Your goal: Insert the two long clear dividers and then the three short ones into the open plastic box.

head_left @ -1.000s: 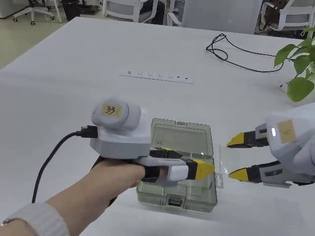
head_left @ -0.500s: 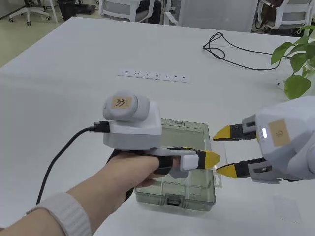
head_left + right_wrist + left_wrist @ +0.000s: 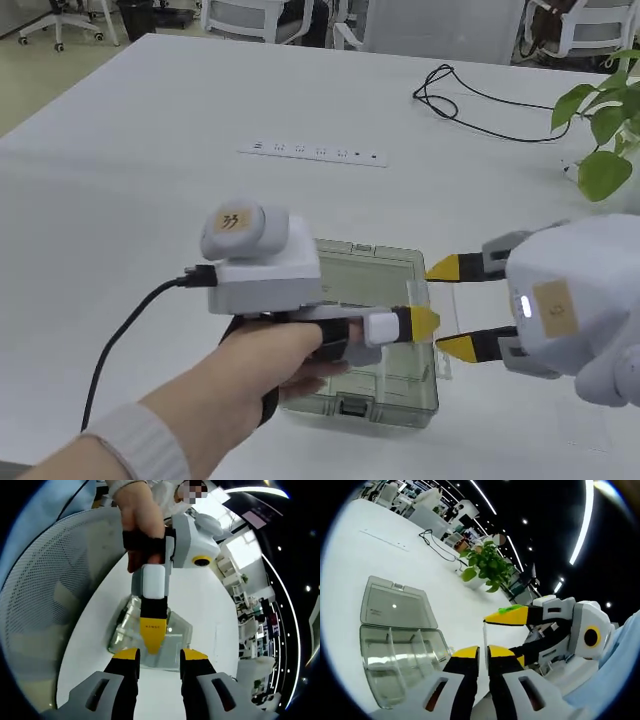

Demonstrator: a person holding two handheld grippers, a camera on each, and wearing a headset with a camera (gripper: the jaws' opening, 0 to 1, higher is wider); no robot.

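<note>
The open clear plastic box (image 3: 395, 398) lies near the table's front edge, its lid (image 3: 372, 272) flat behind it. In the left gripper view the box (image 3: 380, 680) has clear partitions standing in it. My left gripper (image 3: 424, 322) hovers over the box's right end, its jaws shut on a thin clear divider (image 3: 484, 640) that stands upright between them. My right gripper (image 3: 453, 307) is open just right of the box. Its two yellow jaws straddle the left gripper's tip (image 3: 152, 630), one above and one below.
A white power strip (image 3: 315, 153) lies mid-table. A black cable (image 3: 480, 100) loops at the back right, near a green plant (image 3: 600, 130) at the right edge. Office chairs stand beyond the table. The left gripper's black cord (image 3: 120, 340) trails off to the left.
The right gripper has come left, so its open jaws now bracket the left gripper's tip. The left gripper stays over the box's right end, still shut.
</note>
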